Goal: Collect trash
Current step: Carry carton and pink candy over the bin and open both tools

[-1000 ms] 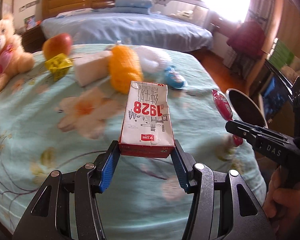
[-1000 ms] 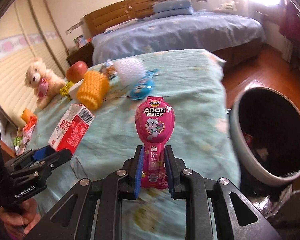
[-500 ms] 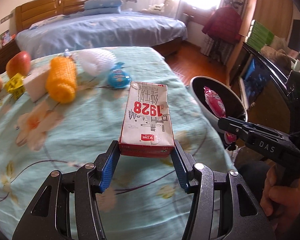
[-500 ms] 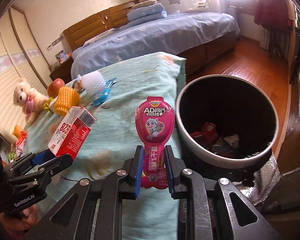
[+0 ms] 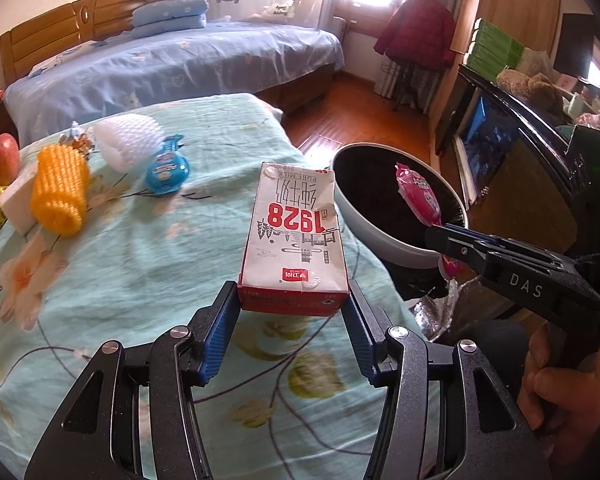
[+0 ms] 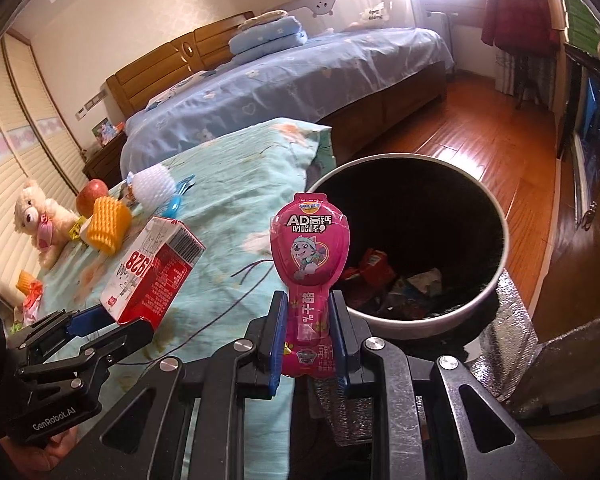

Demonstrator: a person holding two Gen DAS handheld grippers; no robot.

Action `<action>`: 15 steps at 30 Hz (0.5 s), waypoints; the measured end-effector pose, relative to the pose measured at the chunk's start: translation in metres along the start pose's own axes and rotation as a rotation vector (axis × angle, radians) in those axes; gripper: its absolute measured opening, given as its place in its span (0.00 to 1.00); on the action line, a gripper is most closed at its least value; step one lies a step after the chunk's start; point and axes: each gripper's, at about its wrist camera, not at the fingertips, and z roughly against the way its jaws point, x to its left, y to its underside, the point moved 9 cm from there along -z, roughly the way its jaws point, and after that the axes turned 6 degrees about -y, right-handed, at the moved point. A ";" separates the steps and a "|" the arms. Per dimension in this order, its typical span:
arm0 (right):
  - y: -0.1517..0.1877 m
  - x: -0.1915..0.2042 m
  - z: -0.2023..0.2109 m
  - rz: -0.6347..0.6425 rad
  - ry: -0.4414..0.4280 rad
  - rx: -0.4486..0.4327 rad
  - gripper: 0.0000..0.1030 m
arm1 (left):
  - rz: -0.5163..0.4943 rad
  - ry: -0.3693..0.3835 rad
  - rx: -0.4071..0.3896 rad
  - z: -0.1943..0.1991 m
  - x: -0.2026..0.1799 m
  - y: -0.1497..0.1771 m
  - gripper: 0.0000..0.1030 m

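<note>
Already the right tool (image 6: 306,332) is the nearer one: clamped on the pink snack wrapper (image 6: 308,252), it holds it upright at the near rim of the trash bin (image 6: 480,304), which lies ahead and right. The left tool (image 5: 292,316), clamped on the milk carton (image 5: 296,236), hangs over the bed (image 5: 120,280), left of the bin.

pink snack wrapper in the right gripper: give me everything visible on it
The glossy pink plastic snack wrapper is spoon-shaped: a wide rounded top with a cartoon puppy and white lettering, narrowing to a stem. It looks flat and possibly empty. It stands roughly upright, its stem clamped between the blue pads of the right gripper, which are all that touches it. In the left wrist view it hangs in front of the round grey trash bin's dark opening.
</note>
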 end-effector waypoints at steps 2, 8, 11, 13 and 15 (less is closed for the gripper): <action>-0.001 -0.005 0.001 -0.006 0.005 -0.003 0.20 | -0.004 0.004 0.001 -0.001 -0.003 -0.001 0.50; -0.002 -0.019 0.002 -0.024 0.021 -0.005 0.20 | -0.026 0.015 0.001 -0.006 -0.015 -0.008 0.50; -0.003 -0.026 0.001 -0.037 0.029 -0.007 0.20 | -0.034 0.021 0.003 -0.009 -0.021 -0.011 0.50; -0.004 -0.031 0.001 -0.045 0.036 -0.008 0.20 | -0.037 0.025 0.003 -0.010 -0.025 -0.013 0.50; -0.005 -0.036 0.001 -0.050 0.040 -0.008 0.20 | -0.040 0.031 0.004 -0.012 -0.029 -0.015 0.50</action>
